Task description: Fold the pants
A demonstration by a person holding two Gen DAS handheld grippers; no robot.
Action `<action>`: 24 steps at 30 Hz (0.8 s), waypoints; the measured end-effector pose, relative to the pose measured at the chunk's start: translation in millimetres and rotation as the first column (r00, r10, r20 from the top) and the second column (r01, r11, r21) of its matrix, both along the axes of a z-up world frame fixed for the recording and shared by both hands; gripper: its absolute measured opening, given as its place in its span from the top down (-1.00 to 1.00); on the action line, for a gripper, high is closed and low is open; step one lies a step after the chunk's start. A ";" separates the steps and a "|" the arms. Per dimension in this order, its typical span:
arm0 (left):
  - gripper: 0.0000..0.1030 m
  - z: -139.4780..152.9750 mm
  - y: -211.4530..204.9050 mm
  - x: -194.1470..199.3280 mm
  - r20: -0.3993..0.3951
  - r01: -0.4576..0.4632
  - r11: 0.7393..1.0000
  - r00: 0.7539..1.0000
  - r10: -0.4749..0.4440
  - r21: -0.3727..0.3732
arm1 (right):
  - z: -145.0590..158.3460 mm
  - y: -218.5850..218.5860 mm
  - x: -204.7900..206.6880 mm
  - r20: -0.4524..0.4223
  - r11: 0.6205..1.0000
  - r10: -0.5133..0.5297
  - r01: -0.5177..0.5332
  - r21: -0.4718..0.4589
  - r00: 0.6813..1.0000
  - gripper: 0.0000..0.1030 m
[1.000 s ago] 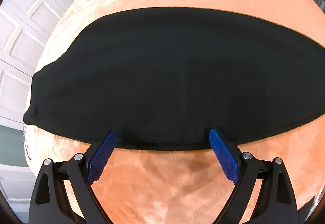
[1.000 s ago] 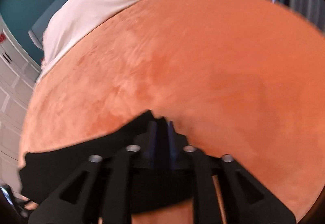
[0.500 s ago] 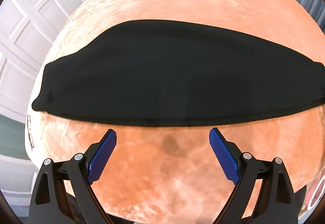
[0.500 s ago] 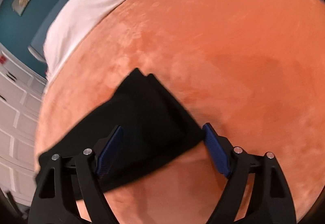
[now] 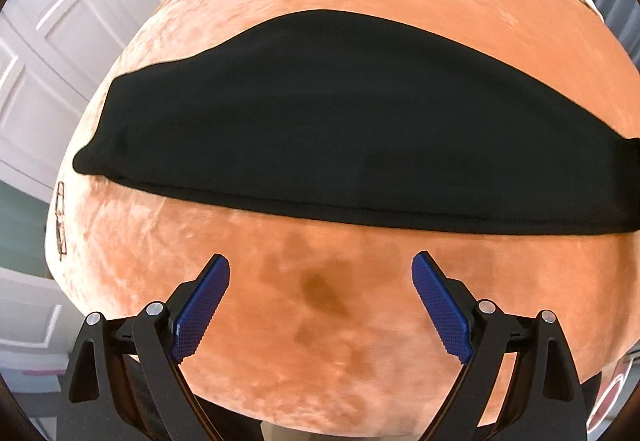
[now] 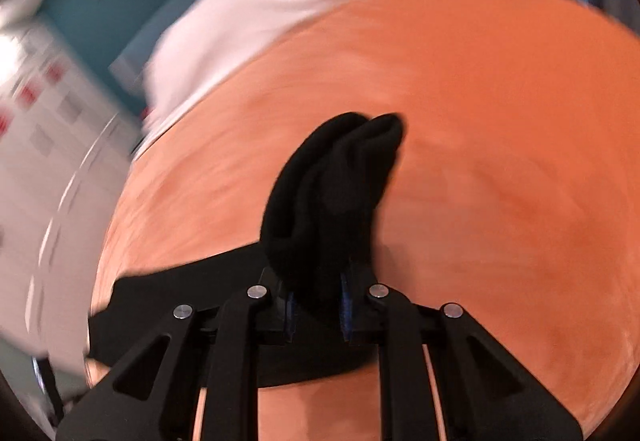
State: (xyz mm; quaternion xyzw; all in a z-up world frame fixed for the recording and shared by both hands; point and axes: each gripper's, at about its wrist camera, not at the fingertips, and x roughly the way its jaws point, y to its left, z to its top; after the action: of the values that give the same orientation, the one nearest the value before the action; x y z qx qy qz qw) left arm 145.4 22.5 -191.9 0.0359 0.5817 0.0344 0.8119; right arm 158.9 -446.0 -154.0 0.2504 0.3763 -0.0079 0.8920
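The black pants lie as a long flat folded band across the orange blanket, running from about nine o'clock to three o'clock in the left wrist view, edges tidy, surface smooth. In the blurred right wrist view, one end is bunched and lifted off the blanket, rising toward twelve o'clock, pinched at its base.

A: What lies between the left gripper jaws?
B: Only bare plush orange blanket; the folded black fabric pants lie well ahead of the tips.

A: And the right gripper?
B: Its closing jaws are blocked by a bunched pants end; open blanket lies ahead and to the right.
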 end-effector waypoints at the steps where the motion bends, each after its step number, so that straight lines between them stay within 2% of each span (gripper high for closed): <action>1: -0.76 1.6 6.1 3.1 0.001 -0.006 1.000 1.000 0.006 -0.011 | 9.6 33.9 11.9 0.013 0.998 0.065 -0.065 -0.014 0.998 0.71; 5: -0.76 10.2 49.9 0.7 0.031 -0.045 0.995 0.998 0.048 -0.093 | 19.5 144.4 50.0 0.015 0.969 0.245 -0.244 -0.025 0.970 0.70; 8: -0.76 17.2 91.6 2.3 0.051 -0.076 0.983 0.995 0.085 -0.166 | 10.8 227.3 79.0 -0.021 0.930 0.362 -0.363 -0.059 0.932 0.70; 11: -0.76 17.7 140.9 10.8 0.055 -0.135 0.965 0.987 0.151 -0.223 | -18.7 295.9 99.1 -0.107 0.895 0.424 -0.434 -0.101 0.899 0.69; 14: -0.76 9.3 189.1 22.4 0.036 -0.200 0.935 0.975 0.219 -0.292 | -70.5 341.5 115.2 -0.287 0.858 0.460 -0.504 -0.101 0.840 0.61; 15: -0.76 4.9 204.9 26.6 0.023 -0.225 0.919 0.969 0.246 -0.324 | -77.0 348.0 112.8 -0.307 0.854 0.448 -0.504 -0.131 0.840 0.60; 16: -0.76 0.2 221.0 30.9 0.009 -0.260 0.899 0.960 0.281 -0.352 | -71.1 348.7 106.6 -0.289 0.858 0.439 -0.493 -0.148 0.851 0.59; 18: -0.76 -6.5 246.1 38.1 -0.005 -0.306 0.869 0.944 0.330 -0.388 | -49.1 338.4 93.8 -0.239 0.873 0.429 -0.468 -0.137 0.871 0.43; 20: -0.76 -14.5 273.5 48.3 -0.017 -0.369 0.831 0.917 0.398 -0.417 | -20.0 309.0 74.3 -0.152 0.911 0.378 -0.396 -0.118 0.913 -0.10; 21: -0.76 -17.5 280.8 51.9 -0.022 -0.394 0.817 0.905 0.425 -0.421 | -9.9 293.3 67.5 -0.127 0.926 0.341 -0.356 -0.123 0.931 -0.23; 22: -0.76 -22.2 290.7 56.7 -0.031 -0.423 0.800 0.891 0.454 -0.425 | -1.2 268.4 59.1 -0.116 0.945 0.279 -0.294 -0.145 0.953 -0.33; 24: -0.75 -38.9 305.8 69.5 -0.084 -0.493 0.761 0.857 0.509 -0.421 | -1.4 233.3 52.4 -0.140 0.961 0.204 -0.225 -0.161 0.969 -0.33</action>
State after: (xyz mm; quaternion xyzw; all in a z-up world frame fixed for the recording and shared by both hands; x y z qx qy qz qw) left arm 214.9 328.3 -230.8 -0.3002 0.5485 0.1222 0.7708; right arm 211.2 -212.7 -155.5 0.1273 0.4531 0.0404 0.8814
